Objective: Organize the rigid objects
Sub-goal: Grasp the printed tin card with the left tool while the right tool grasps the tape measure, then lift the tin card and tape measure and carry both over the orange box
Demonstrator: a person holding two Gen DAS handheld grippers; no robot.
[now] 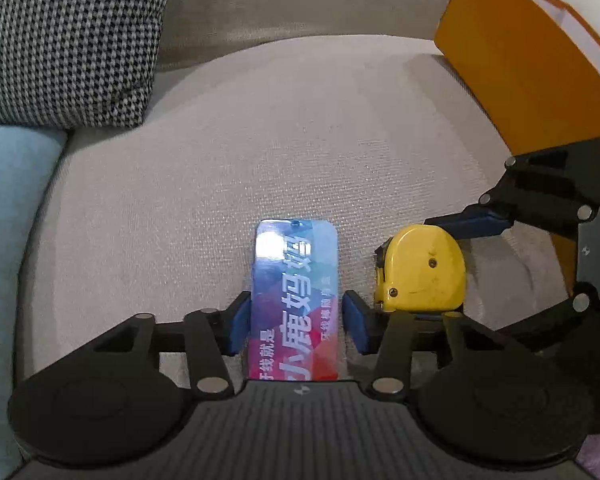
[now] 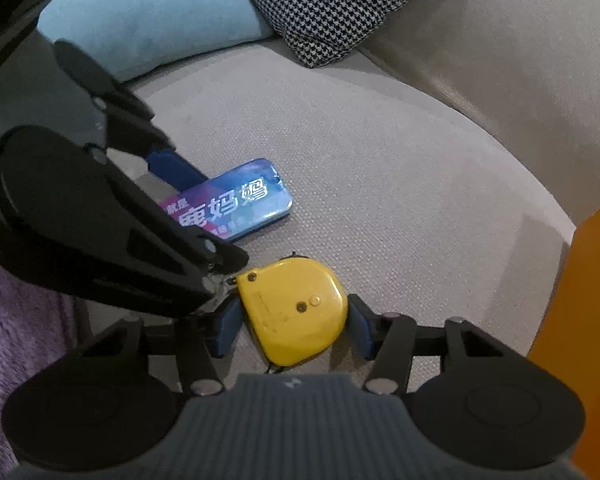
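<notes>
Beige sofa seat (image 1: 260, 152), card (image 1: 294, 300) base hidden

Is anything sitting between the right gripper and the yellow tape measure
Nothing visible. The tape measure already lies between the right gripper's open jaws on the sofa. The left gripper crowds in beside it.

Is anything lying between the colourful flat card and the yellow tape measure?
Only bare beige sofa cushion and one blue fingertip of the left gripper, seen in the left wrist view between the colourful flat card and yellow tape measure.
</notes>
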